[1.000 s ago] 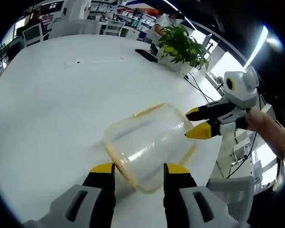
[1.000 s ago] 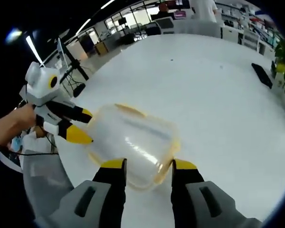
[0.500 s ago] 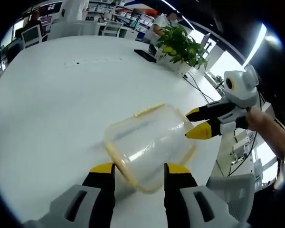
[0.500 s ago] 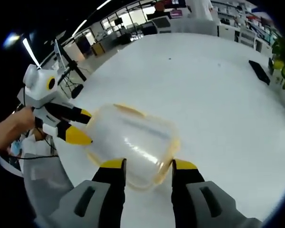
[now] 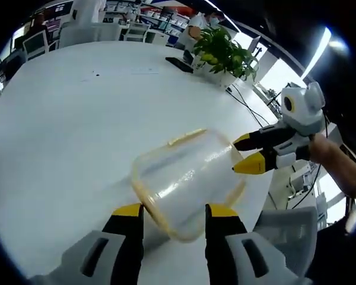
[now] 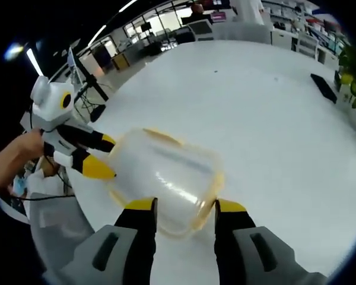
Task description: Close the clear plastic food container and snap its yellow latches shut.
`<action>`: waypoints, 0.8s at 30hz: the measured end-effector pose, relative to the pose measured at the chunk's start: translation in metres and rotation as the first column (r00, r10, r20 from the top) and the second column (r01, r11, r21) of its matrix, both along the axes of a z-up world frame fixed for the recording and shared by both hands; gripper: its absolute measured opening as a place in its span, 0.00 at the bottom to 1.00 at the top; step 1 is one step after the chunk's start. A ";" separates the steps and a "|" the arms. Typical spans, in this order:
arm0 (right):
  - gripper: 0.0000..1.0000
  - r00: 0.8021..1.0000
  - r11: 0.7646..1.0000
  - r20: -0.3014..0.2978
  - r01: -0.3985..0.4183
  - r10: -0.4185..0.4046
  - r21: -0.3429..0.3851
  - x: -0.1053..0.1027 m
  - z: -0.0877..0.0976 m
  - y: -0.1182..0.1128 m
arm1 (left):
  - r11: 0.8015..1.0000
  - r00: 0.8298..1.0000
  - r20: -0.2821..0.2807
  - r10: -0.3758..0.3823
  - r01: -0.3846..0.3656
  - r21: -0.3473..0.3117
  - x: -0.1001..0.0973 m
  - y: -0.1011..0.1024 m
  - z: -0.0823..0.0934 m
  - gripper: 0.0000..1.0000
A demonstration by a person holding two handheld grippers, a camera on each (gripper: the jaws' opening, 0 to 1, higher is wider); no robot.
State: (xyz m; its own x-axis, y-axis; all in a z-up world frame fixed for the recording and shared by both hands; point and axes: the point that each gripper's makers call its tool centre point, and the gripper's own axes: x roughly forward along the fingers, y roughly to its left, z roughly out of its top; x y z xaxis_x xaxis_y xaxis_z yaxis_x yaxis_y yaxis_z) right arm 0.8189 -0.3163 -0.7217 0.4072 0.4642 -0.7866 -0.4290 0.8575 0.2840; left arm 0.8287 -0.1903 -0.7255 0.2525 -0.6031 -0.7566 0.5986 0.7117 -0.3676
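Observation:
A clear plastic container (image 5: 184, 175) with a yellow rim and yellow latches (image 5: 187, 136) hangs tilted just over the white table (image 5: 65, 119). My left gripper (image 5: 175, 211) is shut on its near end, the yellow-tipped jaws on either side of it. My right gripper (image 5: 244, 153) comes in from the right and is clamped on the opposite end. In the right gripper view the container (image 6: 163, 175) sits between the right gripper (image 6: 181, 206) jaws, a latch (image 6: 162, 138) lies along its far side, and the left gripper (image 6: 102, 155) bites its left end.
A potted plant (image 5: 225, 53) and a flat black object (image 5: 181, 64) stand at the table's far side. The person's hands (image 5: 329, 154) (image 6: 15, 157) hold the grippers. The table edge (image 6: 77, 202) runs just beyond the container, with chairs and desks farther off.
Both views have shifted slightly against the room. The container keeps its place between both pairs of jaws.

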 end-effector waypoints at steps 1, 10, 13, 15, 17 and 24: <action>0.35 1.000 1.000 -0.002 -0.006 0.006 -0.002 -0.002 0.000 0.002 | 1.000 1.000 -0.003 -0.003 0.003 0.002 -0.001 0.002 0.000 0.34; 0.36 1.000 1.000 -0.009 -0.028 0.028 -0.010 -0.013 0.000 0.015 | 1.000 1.000 -0.013 -0.007 0.007 0.013 -0.011 0.015 0.000 0.34; 0.36 0.999 0.999 -0.011 -0.033 0.033 -0.013 -0.017 0.001 0.019 | 1.000 1.000 -0.014 -0.004 0.004 0.014 -0.015 0.019 0.000 0.35; 0.36 0.999 0.999 -0.011 -0.037 0.037 -0.015 -0.020 0.000 0.021 | 1.000 1.000 -0.014 -0.004 0.005 0.017 -0.017 0.021 0.000 0.35; 0.36 0.999 0.999 -0.010 -0.044 0.044 -0.017 -0.023 0.000 0.024 | 1.000 1.000 -0.014 -0.004 0.005 0.020 -0.020 0.023 0.000 0.35; 0.37 0.999 0.999 -0.009 -0.052 0.052 -0.014 -0.031 0.000 0.028 | 1.000 1.000 -0.023 -0.003 0.003 0.020 -0.026 0.029 -0.001 0.35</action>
State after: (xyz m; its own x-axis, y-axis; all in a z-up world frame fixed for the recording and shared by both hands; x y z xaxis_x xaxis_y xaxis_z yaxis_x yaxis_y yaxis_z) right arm 0.7881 -0.2885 -0.7221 0.3758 0.4737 -0.7965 -0.4706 0.8380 0.2763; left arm 0.8024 -0.1617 -0.7264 0.2327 -0.5885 -0.7743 0.5923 0.7172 -0.3672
